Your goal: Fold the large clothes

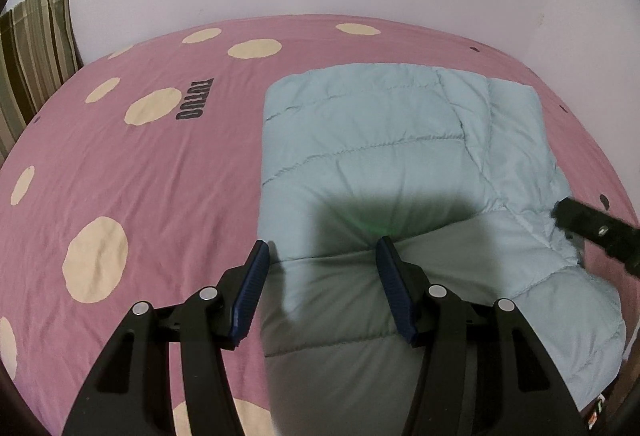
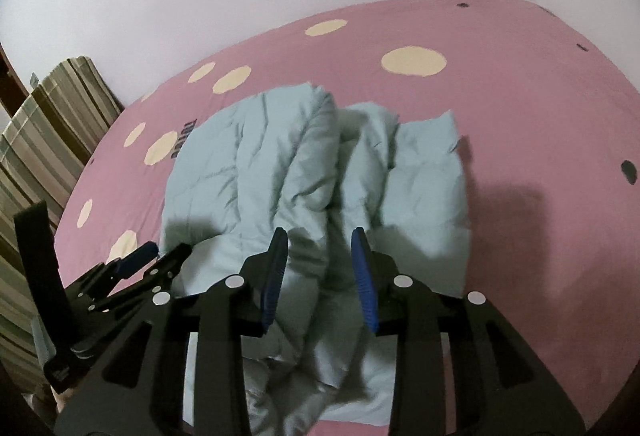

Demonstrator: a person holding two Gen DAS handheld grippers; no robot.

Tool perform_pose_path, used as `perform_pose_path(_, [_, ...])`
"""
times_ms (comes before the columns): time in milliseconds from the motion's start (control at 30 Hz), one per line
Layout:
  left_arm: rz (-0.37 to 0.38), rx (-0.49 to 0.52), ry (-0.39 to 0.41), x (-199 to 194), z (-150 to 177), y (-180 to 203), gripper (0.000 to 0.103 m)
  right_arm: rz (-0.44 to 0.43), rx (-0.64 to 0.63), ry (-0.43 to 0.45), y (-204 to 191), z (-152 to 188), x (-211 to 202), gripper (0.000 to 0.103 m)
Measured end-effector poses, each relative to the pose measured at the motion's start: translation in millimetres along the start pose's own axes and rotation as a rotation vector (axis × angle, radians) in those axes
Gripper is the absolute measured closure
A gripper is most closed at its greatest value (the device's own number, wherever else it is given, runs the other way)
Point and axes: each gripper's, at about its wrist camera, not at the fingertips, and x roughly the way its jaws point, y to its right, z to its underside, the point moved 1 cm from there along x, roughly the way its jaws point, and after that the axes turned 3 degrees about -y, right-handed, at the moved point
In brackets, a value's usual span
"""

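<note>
Left wrist view shows my left gripper (image 1: 320, 248) half open, fingers astride the jacket's (image 1: 380, 156) near edge, holding nothing. That jacket lies on the bed (image 1: 160, 176), seemingly folded into a rough block, the right side lumpy, so I judge tidying remains. My right gripper (image 2: 320, 236) stands part open, its fingers over a ridge, not clamping.

Left tool (image 1: 320, 248): matte black linkage arms, ribbed blue pads (image 1: 250, 292), round silver rivets.
Right tool (image 2: 320, 236): identical black frame, blue pads (image 2: 364, 276), silver rivets, lower frame.
</note>
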Motion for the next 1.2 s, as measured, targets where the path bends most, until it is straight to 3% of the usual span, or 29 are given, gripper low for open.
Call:
perform_pose_path(100, [0.005,-0.003,-0.001,0,0,-1,0.047,-0.003,0.013,-0.029,-1,2,9,0.058])
perform_pose_path(233, [0.002,-0.005,-0.003,3,1,-2,0.047,0.015,0.000,-0.058,-4,2,21,0.055])
perform_pose_path(300, [0.002,-0.006,-0.006,4,1,-3,0.047,0.017,0.004,-0.073,-4,3,26,0.068])
perform_pose_path(333, [0.005,-0.005,-0.007,5,1,-3,0.047,0.007,0.001,-0.079,-5,4,28,0.085])
perform_pose_path(367, [0.004,-0.002,-0.009,5,1,-3,0.047,-0.001,-0.006,-0.089,-6,4,29,0.093])
perform_pose_path(433, [-0.001,0.006,-0.011,4,0,-1,0.047,0.015,-0.037,-0.083,-12,6,29,0.097])
perform_pose_path(633, [0.018,-0.004,0.023,-15,-8,-2,0.047,0.057,-0.060,-0.025,-3,3,8,0.098])
perform_pose_path(767, [0.019,0.021,0.002,-7,-9,7,0.047,0.088,-0.047,-0.025,15,4,3,0.098])
perform_pose_path(1000, [0.012,0.091,-0.058,20,-5,30,0.045,0.165,-0.045,-0.115,39,23,39,0.098])
perform_pose_path(1200, [-0.013,0.137,-0.097,46,-2,40,0.045,0.166,-0.020,-0.119,51,31,58,0.098])
